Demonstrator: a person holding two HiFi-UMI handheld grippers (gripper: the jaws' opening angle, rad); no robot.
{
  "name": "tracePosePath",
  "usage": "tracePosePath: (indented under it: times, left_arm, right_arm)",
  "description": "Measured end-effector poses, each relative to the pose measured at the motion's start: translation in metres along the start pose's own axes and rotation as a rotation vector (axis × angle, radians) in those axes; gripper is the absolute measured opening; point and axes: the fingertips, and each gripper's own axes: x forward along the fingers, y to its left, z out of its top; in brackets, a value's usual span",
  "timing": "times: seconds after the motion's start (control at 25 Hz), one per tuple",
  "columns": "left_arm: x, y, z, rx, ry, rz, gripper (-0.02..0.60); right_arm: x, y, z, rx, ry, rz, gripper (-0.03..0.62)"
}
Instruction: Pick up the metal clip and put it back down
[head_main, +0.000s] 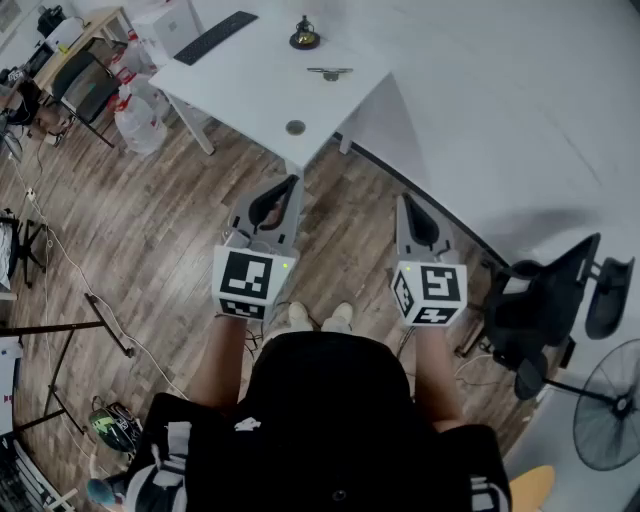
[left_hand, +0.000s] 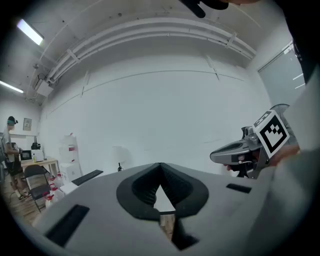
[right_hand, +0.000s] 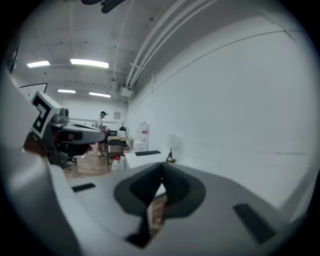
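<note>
both claws are shut with nothing in them. the left gripper (head_main: 294, 183) has its grey plastic jaws pinched together at the tips, with only a small triangular gap behind the dark rubbery pads. the right gripper (head_main: 403, 200) looks the same in its own view, tips together and empty. both are wedge shaped shells in matte grey, each with a white cube of black square markers at the back. they hang side by side over the wood floor (head_main: 160, 230), which is brownish plank with a streaky grain, near the person and short of the table.

the metal clip (head_main: 330, 72) is way off from them, lying flat on the white table (head_main: 250, 95) toward its far right part. it's a thin silvery sliver, shiny against the smooth matte top. its long axis runs left to right across the table, pretty much crosswise to the way the grippers point. it's too small to say which end is the mouth.

also on the table: a flat black keyboard (head_main: 215, 37) at the far left, a small dark domed thing with a knob on top (head_main: 304, 38) just beyond the clip, and a round grey disc (head_main: 295, 127) near the near corner. a black office chair (head_main: 550, 300) sits off to the right.
</note>
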Motion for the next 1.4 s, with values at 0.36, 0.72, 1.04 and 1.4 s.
tracePosePath:
  times: [0.36,0.72,1.04,1.4]
  left_arm:
    - [0.011,-0.029,-0.003,0.010,0.018,0.018,0.025]
    - [0.022,-0.061,-0.006,0.028,0.024,0.055,0.025]
    - [0.027,-0.071,-0.013,0.035,0.046,0.076,0.025]
    - [0.059,-0.057,-0.018,0.037,0.050,0.063,0.025]
  right_arm:
    - [-0.005,-0.021,-0.011,0.020,0.000,0.052,0.035]
    - [-0.012,-0.044,-0.029,0.008,-0.001,0.104,0.035]
    - [-0.007,-0.055,-0.032,0.008,-0.004,0.132,0.035]
    - [0.022,-0.070,-0.037,0.013,0.014,0.122,0.035]
